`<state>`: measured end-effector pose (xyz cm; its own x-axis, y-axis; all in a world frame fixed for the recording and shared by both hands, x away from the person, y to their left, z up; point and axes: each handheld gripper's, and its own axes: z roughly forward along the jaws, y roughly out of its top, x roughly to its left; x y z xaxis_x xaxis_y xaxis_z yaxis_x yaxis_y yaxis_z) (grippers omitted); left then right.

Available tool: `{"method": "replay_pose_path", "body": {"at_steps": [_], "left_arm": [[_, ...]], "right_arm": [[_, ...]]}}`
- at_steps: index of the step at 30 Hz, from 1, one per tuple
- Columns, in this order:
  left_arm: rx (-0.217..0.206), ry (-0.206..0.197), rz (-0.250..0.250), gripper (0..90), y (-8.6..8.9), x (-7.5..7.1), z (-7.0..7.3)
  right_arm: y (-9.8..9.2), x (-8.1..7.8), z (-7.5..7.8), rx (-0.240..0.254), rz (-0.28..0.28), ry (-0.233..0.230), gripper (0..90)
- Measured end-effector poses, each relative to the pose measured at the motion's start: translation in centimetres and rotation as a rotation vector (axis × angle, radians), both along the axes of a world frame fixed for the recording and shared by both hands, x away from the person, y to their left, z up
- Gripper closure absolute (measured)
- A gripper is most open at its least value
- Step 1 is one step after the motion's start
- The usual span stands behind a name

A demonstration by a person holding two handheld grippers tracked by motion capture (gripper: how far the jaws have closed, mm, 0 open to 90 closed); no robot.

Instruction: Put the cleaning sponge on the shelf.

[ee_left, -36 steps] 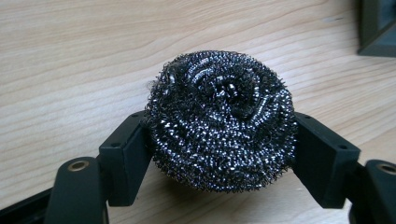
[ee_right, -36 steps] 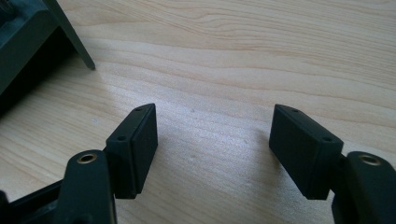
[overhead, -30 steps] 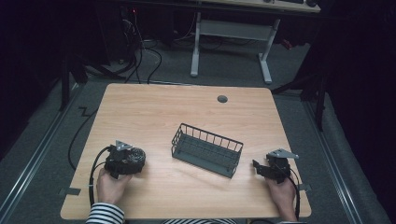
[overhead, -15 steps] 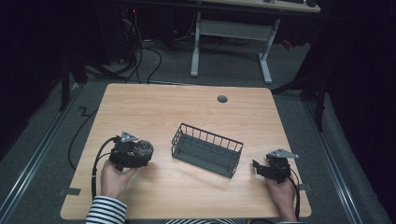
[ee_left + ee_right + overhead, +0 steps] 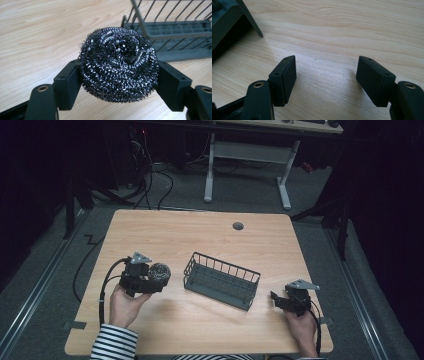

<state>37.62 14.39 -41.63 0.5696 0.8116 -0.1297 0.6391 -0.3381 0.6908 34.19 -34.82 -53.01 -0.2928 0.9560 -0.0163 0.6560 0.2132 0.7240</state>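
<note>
Since the earlier frame the left gripper (image 5: 154,276) has risen toward the frame's middle left, clamping the round steel-wool scouring pad (image 5: 118,63) (above the table) beside the dark wire basket (image 5: 221,281), while the right gripper (image 5: 327,80) gapes empty at lower right.

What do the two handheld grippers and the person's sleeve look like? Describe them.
The black left gripper and black right gripper each carry a grey three-cornered plate and trail a black cable. Their jaws end in flat rectangular black pads with small screw holes. The sleeve is black-and-white striped.
</note>
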Motion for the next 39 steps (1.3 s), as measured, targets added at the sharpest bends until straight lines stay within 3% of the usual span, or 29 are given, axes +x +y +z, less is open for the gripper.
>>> {"method": "replay_pose_path", "body": {"at_steps": [12,39], "left_arm": [[0.008,0.001,-0.051,27.9,-1.7,0.6,2.0],[0.036,-0.022,-0.156,27.9,-6.3,1.8,3.8]], "right_arm": [[0.0,0.0,0.0,0.000,0.000,0.000,32.8],[0.0,0.0,0.0,0.000,0.001,0.000,32.8]]}}
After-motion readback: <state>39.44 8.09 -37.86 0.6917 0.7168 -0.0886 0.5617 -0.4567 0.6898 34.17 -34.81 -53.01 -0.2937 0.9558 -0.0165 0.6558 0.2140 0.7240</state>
